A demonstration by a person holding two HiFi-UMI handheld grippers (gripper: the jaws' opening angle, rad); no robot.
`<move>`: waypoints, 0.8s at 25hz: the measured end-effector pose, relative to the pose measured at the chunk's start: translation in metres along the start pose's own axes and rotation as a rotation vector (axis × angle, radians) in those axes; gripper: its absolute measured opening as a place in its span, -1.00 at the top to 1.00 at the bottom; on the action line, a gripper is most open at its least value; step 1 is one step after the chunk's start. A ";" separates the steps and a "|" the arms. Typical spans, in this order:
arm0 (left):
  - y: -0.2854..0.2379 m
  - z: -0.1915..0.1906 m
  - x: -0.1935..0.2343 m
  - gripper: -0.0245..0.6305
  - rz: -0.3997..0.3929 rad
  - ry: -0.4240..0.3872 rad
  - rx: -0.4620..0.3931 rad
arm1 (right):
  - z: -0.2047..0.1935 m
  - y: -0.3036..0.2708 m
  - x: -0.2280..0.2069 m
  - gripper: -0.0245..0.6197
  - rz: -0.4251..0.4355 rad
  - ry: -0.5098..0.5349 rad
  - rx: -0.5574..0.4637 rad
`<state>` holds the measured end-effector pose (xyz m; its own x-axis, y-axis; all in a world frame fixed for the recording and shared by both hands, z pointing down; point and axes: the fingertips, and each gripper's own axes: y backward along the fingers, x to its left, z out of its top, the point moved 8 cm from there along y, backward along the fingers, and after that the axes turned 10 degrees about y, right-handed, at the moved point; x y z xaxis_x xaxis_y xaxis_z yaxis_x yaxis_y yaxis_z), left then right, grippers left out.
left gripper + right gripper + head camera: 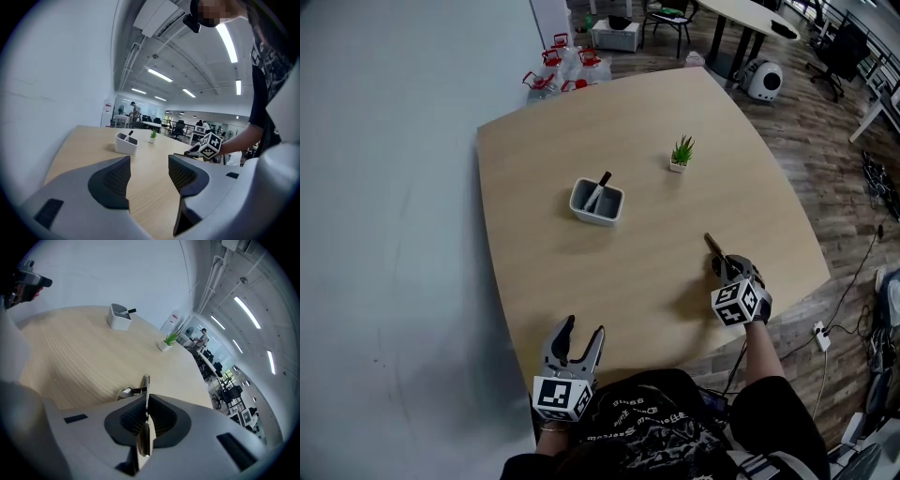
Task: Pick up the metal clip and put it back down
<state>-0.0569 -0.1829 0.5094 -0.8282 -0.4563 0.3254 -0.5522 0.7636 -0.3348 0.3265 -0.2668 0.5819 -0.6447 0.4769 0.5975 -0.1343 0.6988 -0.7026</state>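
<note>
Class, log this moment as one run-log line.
right gripper: shut on thin silver metal clip | left gripper: open, empty | white pen holder: mid-table

Light wood counter (581,291) sits beside a plain pale wall (394,187) on the left. Dark plank floor (825,178) to the right, with a power strip (821,336) and cables (860,267) on it. Clear jugs with red handles (558,66) by the far corner. Second table (750,14) and office chair (842,47) beyond. Arched ceiling, strip lights (160,75) on, pipes (130,65) exposed.
</note>
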 end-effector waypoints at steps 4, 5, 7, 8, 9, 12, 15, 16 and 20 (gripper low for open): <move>-0.002 -0.002 -0.001 0.13 -0.004 0.001 0.004 | 0.000 -0.003 0.003 0.87 -0.019 0.017 -0.010; -0.002 -0.003 -0.001 0.13 -0.003 0.001 0.005 | 0.000 -0.003 0.003 0.87 -0.019 0.021 -0.014; -0.001 -0.003 -0.002 0.13 0.000 -0.001 0.009 | 0.000 -0.003 0.006 0.84 -0.009 0.025 -0.027; 0.000 -0.003 -0.002 0.13 0.001 -0.002 0.010 | 0.000 -0.003 0.007 0.81 -0.004 0.022 -0.031; 0.000 -0.004 -0.001 0.13 0.003 -0.003 0.011 | -0.001 -0.002 0.009 0.80 -0.001 0.020 -0.033; 0.003 -0.004 0.001 0.13 0.015 -0.003 0.005 | 0.001 -0.004 0.014 0.76 0.006 0.027 -0.034; 0.005 -0.004 0.003 0.13 0.027 0.000 -0.008 | 0.001 -0.006 0.018 0.68 0.031 0.007 -0.038; 0.006 -0.003 0.003 0.13 0.029 0.001 -0.010 | 0.001 -0.006 0.018 0.63 0.041 -0.006 -0.040; 0.009 -0.004 0.004 0.13 0.037 0.004 -0.013 | 0.003 -0.005 0.021 0.26 0.087 -0.035 -0.046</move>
<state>-0.0646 -0.1762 0.5110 -0.8474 -0.4260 0.3170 -0.5202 0.7855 -0.3351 0.3111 -0.2617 0.5972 -0.6787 0.5184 0.5203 -0.0423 0.6796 -0.7324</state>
